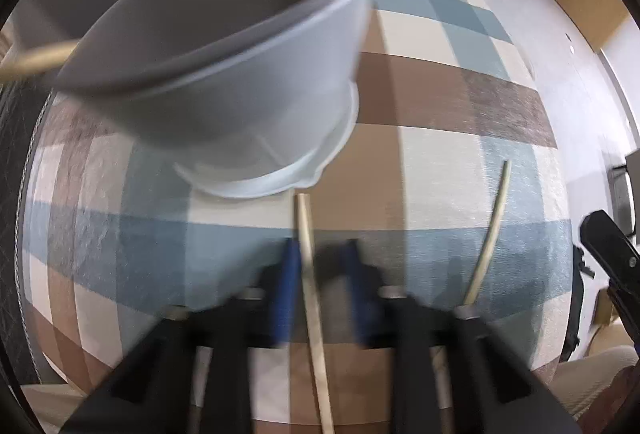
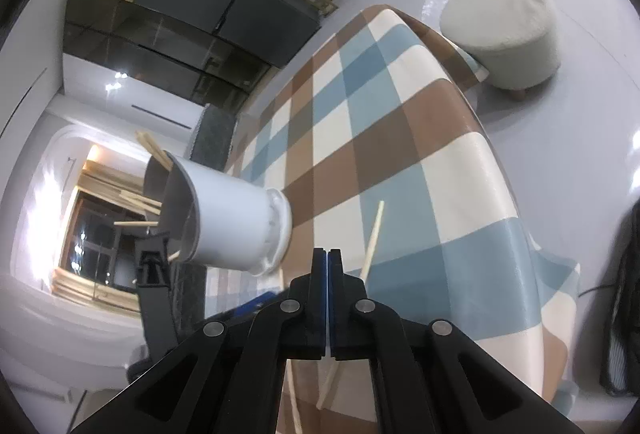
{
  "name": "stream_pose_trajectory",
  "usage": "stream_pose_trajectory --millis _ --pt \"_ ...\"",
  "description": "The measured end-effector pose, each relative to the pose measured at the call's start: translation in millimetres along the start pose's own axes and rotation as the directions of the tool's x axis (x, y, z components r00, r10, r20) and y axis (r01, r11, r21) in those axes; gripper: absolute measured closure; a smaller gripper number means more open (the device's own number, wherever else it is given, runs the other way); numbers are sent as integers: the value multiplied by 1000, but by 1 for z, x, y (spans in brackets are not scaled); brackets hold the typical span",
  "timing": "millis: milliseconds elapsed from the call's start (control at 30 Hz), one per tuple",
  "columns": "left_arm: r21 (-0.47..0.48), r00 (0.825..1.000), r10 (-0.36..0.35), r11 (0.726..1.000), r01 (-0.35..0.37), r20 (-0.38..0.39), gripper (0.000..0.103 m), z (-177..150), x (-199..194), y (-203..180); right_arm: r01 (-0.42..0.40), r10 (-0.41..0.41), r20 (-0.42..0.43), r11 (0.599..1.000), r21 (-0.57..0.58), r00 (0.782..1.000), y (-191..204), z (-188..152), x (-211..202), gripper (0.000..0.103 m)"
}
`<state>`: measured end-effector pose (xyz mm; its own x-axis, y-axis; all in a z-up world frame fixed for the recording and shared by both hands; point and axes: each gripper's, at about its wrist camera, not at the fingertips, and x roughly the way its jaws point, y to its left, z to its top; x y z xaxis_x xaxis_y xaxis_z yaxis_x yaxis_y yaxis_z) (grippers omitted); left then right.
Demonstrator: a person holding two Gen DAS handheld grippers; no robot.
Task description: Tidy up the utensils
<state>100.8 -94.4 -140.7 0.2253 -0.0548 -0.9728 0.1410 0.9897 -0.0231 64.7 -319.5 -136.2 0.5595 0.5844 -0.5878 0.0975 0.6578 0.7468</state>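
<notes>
While the left gripper (image 1: 318, 258) points steeply down at the checked counter (image 1: 440, 94), its blue pads (image 1: 286, 290) have closed onto a pale chopstick (image 1: 314, 298) that runs lengthwise between them. Just ahead of its fingertips stands the white utensil holder (image 1: 248, 82), already carrying several chopsticks (image 2: 138, 200). A second loose chopstick (image 1: 490, 234) lies off to the gripper's right. The right gripper (image 2: 327, 254) hovers near it, pressed together on nothing.

No legible text or labels.
</notes>
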Motion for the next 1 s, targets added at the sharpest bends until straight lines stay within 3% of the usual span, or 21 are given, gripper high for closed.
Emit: stream_pose_trajectory --millis 33,200,333,600,800,1000 --pt "5 1000 -7 1000 7 -2 101 1 0 -2 6 -6 1 1000 2 1000 -1 0 0 100" --pt "-29 998 -37 999 38 46 102 -4 -5 8 54 -54 -3 998 12 999 -7 1 1 99" --pt "-52 991 -69 996 76 115 102 -20 -29 34 97 -97 -38 995 13 995 -10 1 11 80" --pt "-85 957 -179 976 203 230 102 -59 -71 70 216 -229 -105 969 -123 968 13 1 43 65" --pt "-78 924 -245 957 278 294 102 -73 -81 79 392 -430 -87 876 -281 899 39 -3 69 65" --pt "-67 895 -314 934 352 318 102 -73 -94 93 552 -630 -4 682 -480 776 67 -16 102 67"
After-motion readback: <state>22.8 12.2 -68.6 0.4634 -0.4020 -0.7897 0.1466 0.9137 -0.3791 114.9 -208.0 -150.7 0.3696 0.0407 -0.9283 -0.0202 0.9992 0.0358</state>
